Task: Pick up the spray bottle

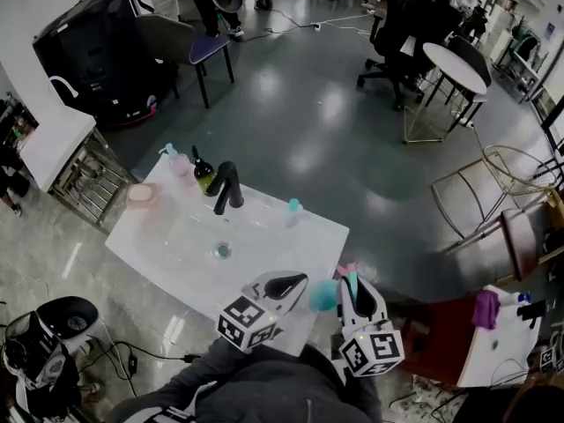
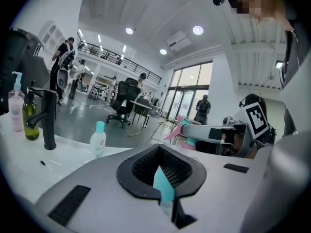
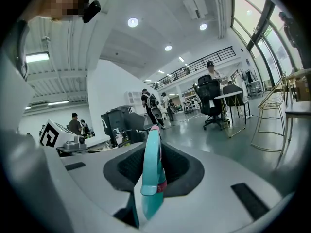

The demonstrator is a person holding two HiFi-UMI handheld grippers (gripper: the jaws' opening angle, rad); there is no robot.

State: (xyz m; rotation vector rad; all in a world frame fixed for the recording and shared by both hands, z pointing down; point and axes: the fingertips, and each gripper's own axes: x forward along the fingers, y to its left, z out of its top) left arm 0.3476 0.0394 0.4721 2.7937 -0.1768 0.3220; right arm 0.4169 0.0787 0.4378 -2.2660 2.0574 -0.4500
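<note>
The spray bottle (image 1: 323, 295) is teal with a pink part at its head. It hangs over the near right corner of the white sink counter (image 1: 291, 236). My right gripper (image 1: 352, 280) is shut on its head. In the right gripper view the teal trigger (image 3: 151, 169) fills the gap between the jaws. The left gripper view shows the bottle (image 2: 190, 130) at the tip of the right gripper (image 2: 214, 132). My left gripper (image 1: 291, 282) is just left of the bottle. A teal sliver shows in the narrow slit between its jaws (image 2: 163, 178), and I cannot tell what it is.
On the counter stand a black faucet (image 1: 227, 188), a dark green bottle (image 1: 204, 173), a pink pump bottle (image 1: 176, 161) and a small teal-capped bottle (image 1: 293, 210). A round table (image 1: 454, 67) and office chairs are far off on the grey floor. People stand in the background.
</note>
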